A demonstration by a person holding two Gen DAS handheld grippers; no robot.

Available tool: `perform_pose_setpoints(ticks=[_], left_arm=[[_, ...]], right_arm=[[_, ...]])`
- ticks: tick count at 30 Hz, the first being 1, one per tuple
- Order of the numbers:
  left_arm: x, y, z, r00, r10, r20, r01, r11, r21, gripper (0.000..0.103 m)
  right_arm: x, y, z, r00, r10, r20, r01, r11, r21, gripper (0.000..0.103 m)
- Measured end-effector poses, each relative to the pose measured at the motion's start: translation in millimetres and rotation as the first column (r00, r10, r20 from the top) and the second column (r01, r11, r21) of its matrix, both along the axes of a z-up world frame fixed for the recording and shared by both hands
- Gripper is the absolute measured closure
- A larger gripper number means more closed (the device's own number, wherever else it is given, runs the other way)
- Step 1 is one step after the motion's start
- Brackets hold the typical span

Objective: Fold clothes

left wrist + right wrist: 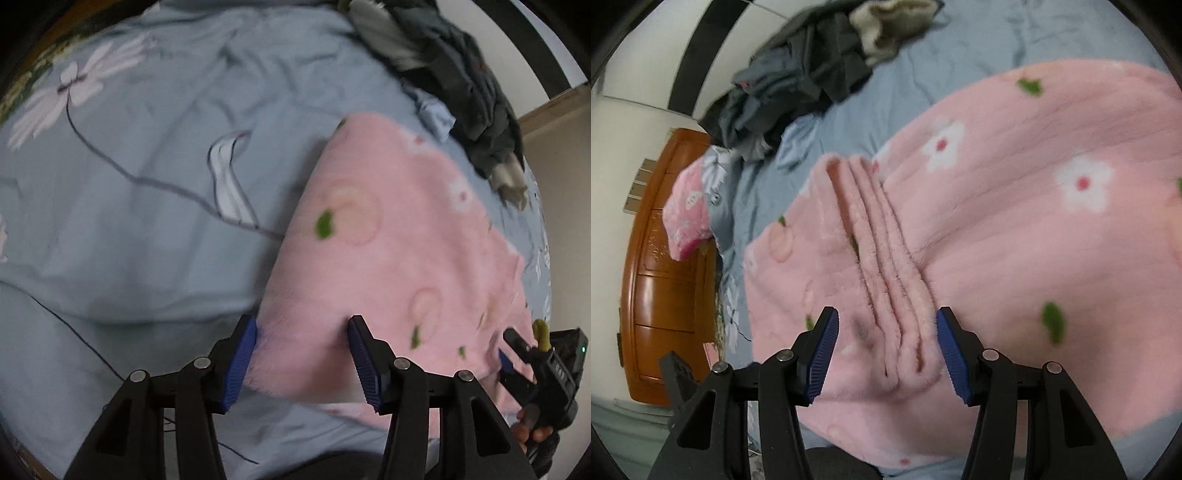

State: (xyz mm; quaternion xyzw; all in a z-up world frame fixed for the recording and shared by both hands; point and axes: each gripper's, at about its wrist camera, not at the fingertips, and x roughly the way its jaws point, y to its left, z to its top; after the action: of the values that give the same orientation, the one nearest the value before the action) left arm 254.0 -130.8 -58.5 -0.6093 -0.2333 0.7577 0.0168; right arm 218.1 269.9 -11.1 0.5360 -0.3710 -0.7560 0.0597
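Two grippers are over one pink garment (388,258), which lies spread on the blue sheet (129,221). From my left gripper (302,360), jaws wide, I see the near left corner of the fleece sitting between the pads; I judge I've lined up there because a corner gives a clean hold for lifting a fold. Nothing is pinched yet. Further right, my right gripper (887,352) also stands wide, straddling a bunch of pleated ridges (886,258) in the fleece, likely a gathered hem or waistband. That bunch is the thickest grip point on this side, so closing there should take all layers at once. Dark clothes (798,81) are piled well apart at the far end, waiting their turn, I'd guess.
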Motion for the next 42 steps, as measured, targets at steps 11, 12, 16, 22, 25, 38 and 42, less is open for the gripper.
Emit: perform_pose_setpoints(ticks=[11,12,16,22,25,38,42], left_arm=[[16,3,4,1.0,-0.022,-0.018,0.022,1.0,-0.002,0.044],[18,0,5,0.999,-0.025,-0.019,0.025,1.0,0.0,0.044],[23,1,5,0.999,-0.039,-0.008,0.039,0.999,0.002,0.044],[22,12,1,0.998,-0.057,0.029,0.058,0.998,-0.04,0.044],[23,12,3,0.998,-0.048,0.032,0.05,0.996,-0.069,0.042],[35,6,38,0.997,0.067,-0.033,-0.074,0.963,-0.261,0.043],[36,17,57,0.997,0.047,-0.066,-0.062,0.963,-0.262,0.043]], right_arm=[[18,-25,25,0.997,0.054,-0.047,-0.053,0.998,0.014,0.083],[25,-23,32,0.996,0.046,-0.079,-0.045,0.999,0.01,0.083],[53,-2,31,0.996,-0.025,-0.083,0.026,1.0,0.01,0.083],[66,14,-6,0.996,-0.085,0.038,0.087,0.995,-0.055,0.08],[70,22,1,0.995,-0.098,0.021,0.1,0.993,-0.07,0.071],[219,198,24,0.769,-0.633,-0.092,0.627,0.774,-0.087,0.038],[212,213,-2,0.731,-0.681,-0.049,0.659,0.722,-0.212,0.037]])
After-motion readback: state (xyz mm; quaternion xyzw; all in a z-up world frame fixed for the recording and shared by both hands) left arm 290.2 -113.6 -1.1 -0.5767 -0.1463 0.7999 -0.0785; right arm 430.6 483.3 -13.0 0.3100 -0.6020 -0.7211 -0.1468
